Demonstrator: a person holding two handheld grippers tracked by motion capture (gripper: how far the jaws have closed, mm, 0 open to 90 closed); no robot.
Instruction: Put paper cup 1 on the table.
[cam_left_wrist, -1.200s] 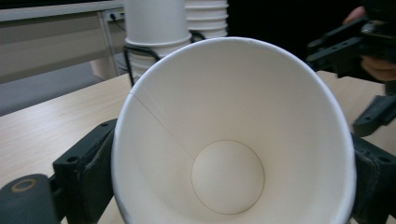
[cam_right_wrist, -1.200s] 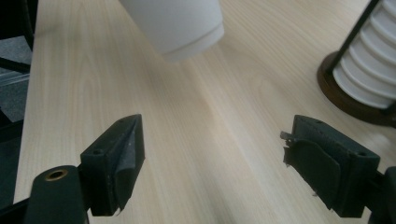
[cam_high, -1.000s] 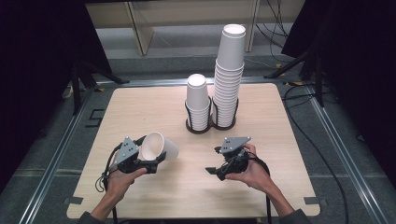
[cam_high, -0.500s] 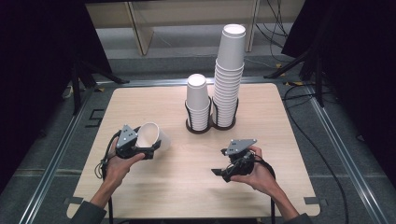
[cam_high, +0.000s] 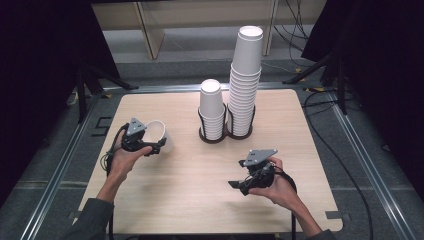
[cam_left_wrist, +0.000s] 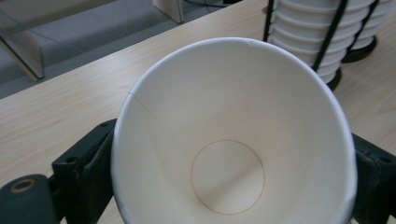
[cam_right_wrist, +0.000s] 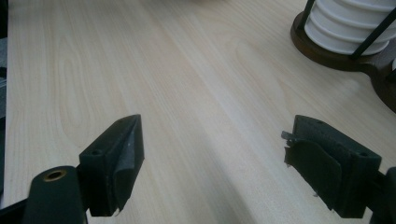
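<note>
Paper cup (cam_high: 161, 134) sat clamped between the jaws of the left gripper (cam_high: 150, 145), at the left side of the tabletop (cam_high: 190, 190), just above the wood. In the left gripper view the cup (cam_left_wrist: 229, 140) lay tilted with its open mouth toward the camera, its round bottom visible inside, and a black jaw pressed against each side of its wall.

By size, the tabletop came first: pale wood with rounded corners. Next was the tall stack of white cups (cam_high: 246, 80) at the far middle, standing in a dark wire holder (cam_high: 226, 131), with a shorter stack (cam_high: 212, 107) just to its left in the same holder. The holder's dark base (cam_right_wrist: 345, 56) also showed in the right gripper view at the upper right.

Right gripper (cam_high: 239, 184) was held near the right front of the tabletop, well apart from the cup. Its jaws stood wide apart with nothing between them, bare wood beneath.
</note>
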